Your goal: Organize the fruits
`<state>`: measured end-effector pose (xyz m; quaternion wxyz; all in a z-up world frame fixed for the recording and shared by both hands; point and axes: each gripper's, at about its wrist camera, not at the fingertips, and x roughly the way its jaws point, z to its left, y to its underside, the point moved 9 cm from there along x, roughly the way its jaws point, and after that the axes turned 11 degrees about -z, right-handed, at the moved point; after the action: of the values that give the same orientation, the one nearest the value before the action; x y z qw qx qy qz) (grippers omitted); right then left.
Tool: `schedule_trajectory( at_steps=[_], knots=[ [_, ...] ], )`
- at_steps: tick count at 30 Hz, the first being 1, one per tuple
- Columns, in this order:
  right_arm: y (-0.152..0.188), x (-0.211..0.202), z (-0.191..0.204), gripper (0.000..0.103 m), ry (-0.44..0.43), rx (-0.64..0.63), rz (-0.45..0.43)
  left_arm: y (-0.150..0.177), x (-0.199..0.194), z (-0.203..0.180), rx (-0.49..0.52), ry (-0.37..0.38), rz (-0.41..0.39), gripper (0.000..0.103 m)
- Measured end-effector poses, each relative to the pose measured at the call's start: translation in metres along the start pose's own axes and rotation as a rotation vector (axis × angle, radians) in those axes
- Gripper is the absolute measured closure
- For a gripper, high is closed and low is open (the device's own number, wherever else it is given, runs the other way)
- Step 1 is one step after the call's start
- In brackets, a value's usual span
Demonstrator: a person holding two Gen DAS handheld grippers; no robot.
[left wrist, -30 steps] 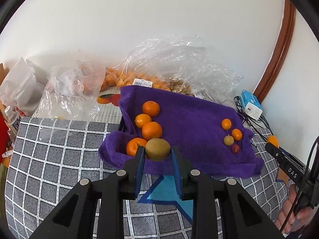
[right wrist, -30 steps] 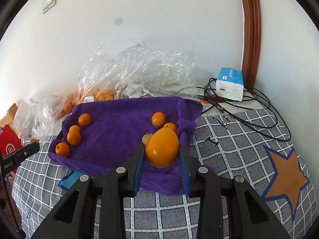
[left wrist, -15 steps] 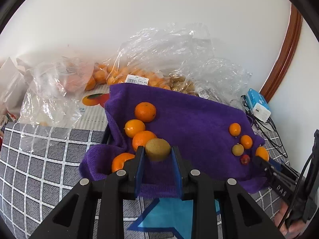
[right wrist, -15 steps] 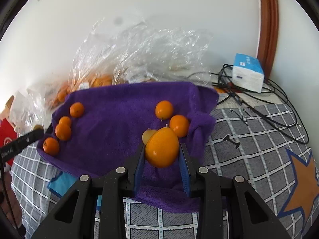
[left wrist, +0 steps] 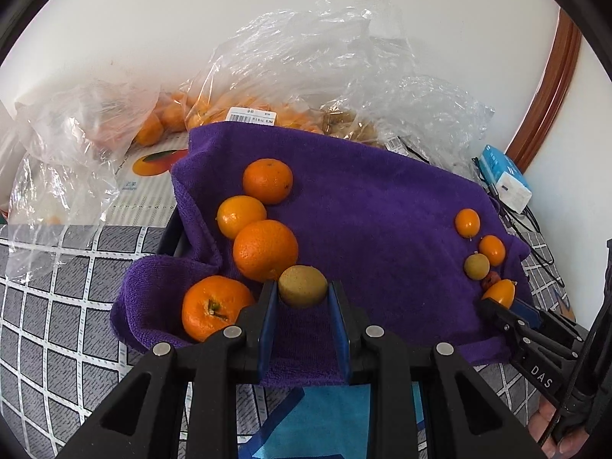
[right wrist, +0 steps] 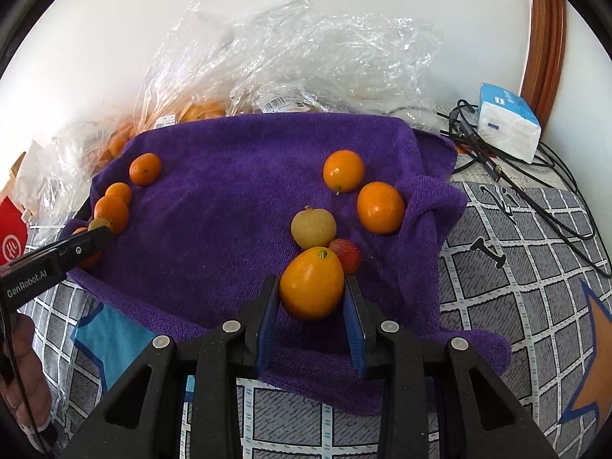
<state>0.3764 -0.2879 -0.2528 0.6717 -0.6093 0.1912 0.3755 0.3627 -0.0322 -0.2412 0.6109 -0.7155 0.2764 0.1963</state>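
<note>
Purple towel (left wrist: 375, 206) below, the left gripper (left wrist: 302, 298) pinches a firm, fuzzy kiwi (left wrist: 302, 286) beside the oranges (left wrist: 265, 249), while the right gripper (right wrist: 311, 298) clamps a smooth, slippery kumquat (right wrist: 311, 282) round its middle, likely bruising if squeezed

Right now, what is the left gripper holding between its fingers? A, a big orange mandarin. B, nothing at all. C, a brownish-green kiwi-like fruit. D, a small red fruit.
C: in the left wrist view the left gripper is closed on a brownish-green fruit over the purple towel, while the mandarins lie beside it on the cloth.
</note>
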Motion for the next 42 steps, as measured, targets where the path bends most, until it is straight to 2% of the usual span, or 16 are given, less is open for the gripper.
schedule_trajectory(
  at_steps=[11,20,23,28,30,33,36,38,42],
  knots=[
    [0.0,0.001,-0.002,0.069,0.002,0.003,-0.01,0.007,0.007,-0.009,0.085,-0.041,-0.013,0.077],
    [0.001,-0.002,-0.002,0.063,0.007,-0.004,-0.024,0.007,0.005,-0.007,0.078,-0.028,-0.006,0.077],
    [0.0,-0.003,-0.002,0.061,0.008,-0.008,-0.026,0.007,0.002,-0.008,0.084,-0.037,-0.005,0.071],
    [-0.002,-0.01,0.002,0.05,-0.019,-0.007,-0.039,-0.01,-0.022,-0.014,0.111,-0.035,-0.076,0.053],
    [-0.006,-0.016,0.003,0.05,-0.043,0.018,-0.052,-0.019,-0.036,-0.014,0.112,-0.033,-0.107,0.049],
    [-0.013,-0.029,0.005,0.047,-0.038,0.034,-0.052,-0.022,-0.058,-0.011,0.084,-0.025,-0.105,0.045],
    [-0.015,-0.051,0.009,0.046,-0.017,0.02,-0.044,-0.019,-0.087,-0.008,0.065,-0.007,-0.119,0.038],
    [-0.015,-0.07,0.009,0.04,0.001,0.026,-0.062,-0.014,-0.104,-0.006,0.071,-0.021,-0.135,0.036],
    [-0.004,-0.104,0.011,0.04,0.021,0.043,-0.063,0.008,-0.135,0.001,0.056,-0.046,-0.121,0.034]
  ],
)
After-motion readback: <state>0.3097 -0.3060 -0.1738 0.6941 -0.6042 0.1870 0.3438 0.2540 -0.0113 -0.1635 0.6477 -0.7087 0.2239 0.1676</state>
